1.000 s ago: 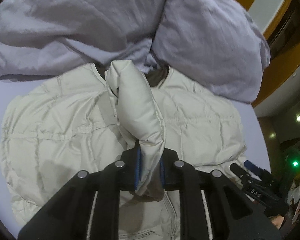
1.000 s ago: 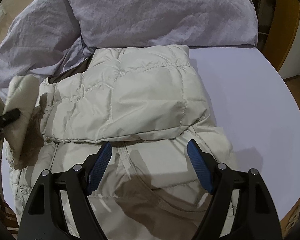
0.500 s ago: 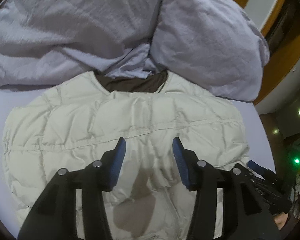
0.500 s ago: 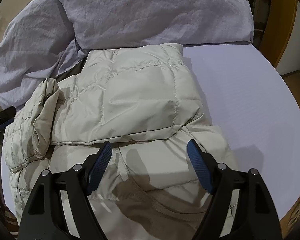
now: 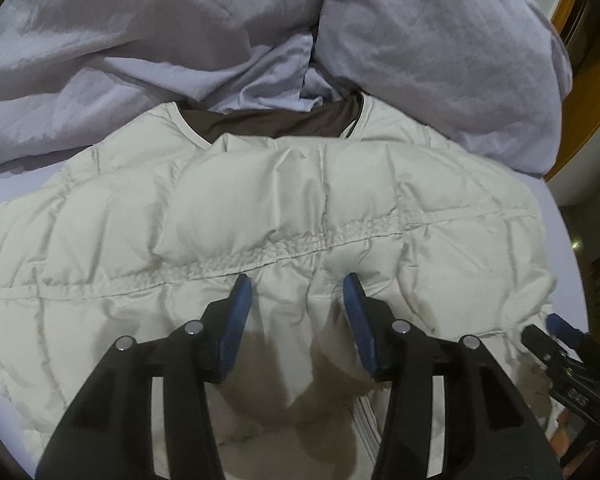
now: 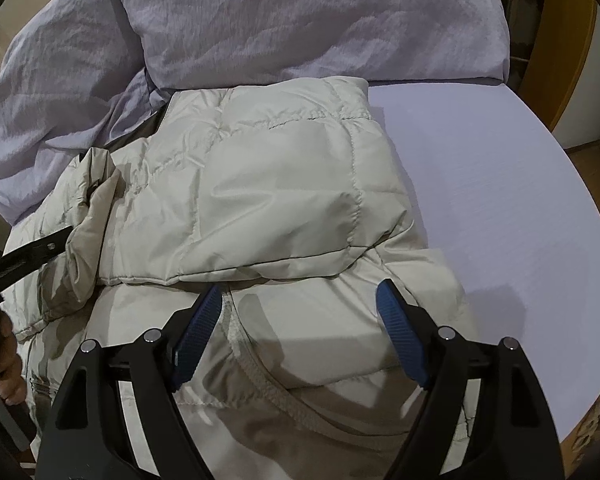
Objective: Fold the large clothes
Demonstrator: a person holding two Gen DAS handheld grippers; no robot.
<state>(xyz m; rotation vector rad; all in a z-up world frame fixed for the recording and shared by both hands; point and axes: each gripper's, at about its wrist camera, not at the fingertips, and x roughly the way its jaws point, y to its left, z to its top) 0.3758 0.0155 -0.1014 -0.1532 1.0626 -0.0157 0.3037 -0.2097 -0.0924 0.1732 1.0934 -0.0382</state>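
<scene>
A cream quilted puffer jacket (image 5: 284,208) lies on a lilac bed sheet (image 6: 500,184), its dark brown lining showing at the collar (image 5: 268,122). Both sleeves are folded across the body; the right one shows in the right wrist view (image 6: 268,192). My left gripper (image 5: 298,292) is open and empty, hovering just over the folded left sleeve. My right gripper (image 6: 300,300) is open and empty above the jacket's lower part, near a ribbed hem (image 6: 268,384). The left gripper's tip shows at the left edge of the right wrist view (image 6: 36,250).
A rumpled lilac duvet (image 5: 140,40) and a pillow (image 6: 308,20) are heaped right behind the jacket's collar. Bare sheet lies to the right of the jacket. Wooden furniture (image 6: 560,40) stands beyond the bed's right side. The right gripper shows at the lower right of the left wrist view (image 5: 560,360).
My left gripper carried the left sleeve over the jacket's body, let it go and opened. The sleeve now lies flat across the chest. The right gripper stayed open and almost still.
</scene>
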